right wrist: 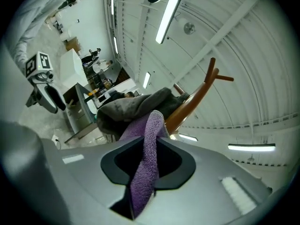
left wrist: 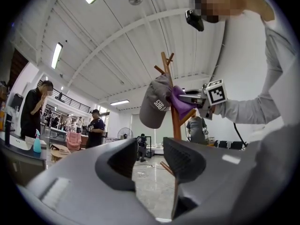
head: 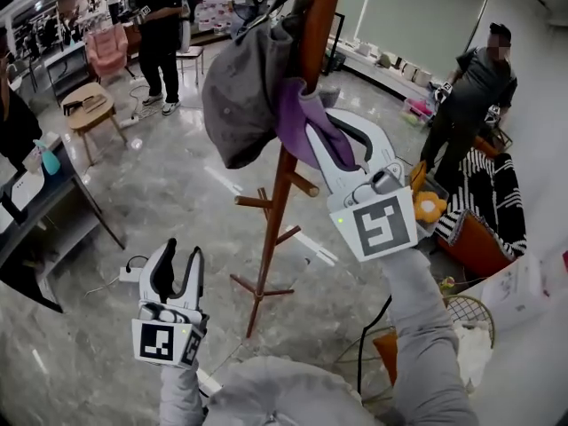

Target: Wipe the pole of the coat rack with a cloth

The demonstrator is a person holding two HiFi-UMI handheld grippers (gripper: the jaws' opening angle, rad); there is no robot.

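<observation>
The brown wooden coat rack pole rises through the middle of the head view. A grey cap hangs on its upper left. My right gripper is shut on a purple cloth, which lies against the pole just below the cap. In the right gripper view the cloth runs between the jaws, with the pole and cap beyond. My left gripper hangs low on the left, open, apart from the rack. The left gripper looks up at the pole and cloth.
Short pegs and spread feet stick out of the lower pole. A person stands at the back left, another at the right. A wooden stool, a dark table, a striped seat and a floor power strip surround the rack.
</observation>
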